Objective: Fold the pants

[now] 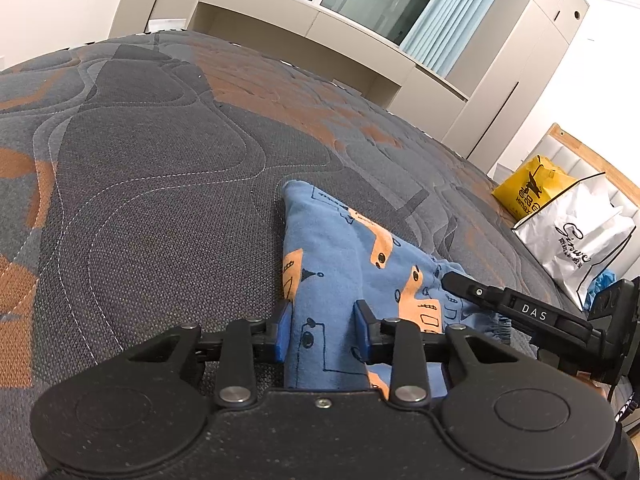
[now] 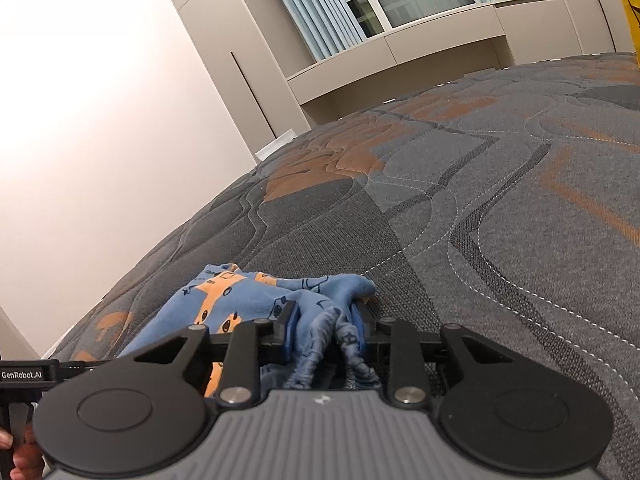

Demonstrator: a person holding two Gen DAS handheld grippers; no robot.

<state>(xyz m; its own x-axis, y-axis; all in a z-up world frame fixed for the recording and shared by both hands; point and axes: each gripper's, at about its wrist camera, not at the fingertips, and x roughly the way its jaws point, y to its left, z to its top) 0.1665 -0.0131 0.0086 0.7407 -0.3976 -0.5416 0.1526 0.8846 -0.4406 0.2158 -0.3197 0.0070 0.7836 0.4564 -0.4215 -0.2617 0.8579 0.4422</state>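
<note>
Pants [image 1: 344, 264] between both claws, near edge hidden behind claw bodies

The left gripper's [image 1: 322, 330] body hides the near part of the pants [image 1: 340, 264]; at 3 o'clock the white bag [image 1: 580, 236] is cut off.

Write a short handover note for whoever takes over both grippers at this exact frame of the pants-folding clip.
Left gripper: jaws astride a flat part of the blue patterned pants, gaps visible beside the cloth, so grip unclear.
Right gripper: shut on the gathered elastic edge of the pants.
The pants lie on the quilted bed, partly bunched, both grippers low at their near edge.
Done: the right end is gripped.
Left: confirm the left grip, lift, fold over, smooth flat.
</note>
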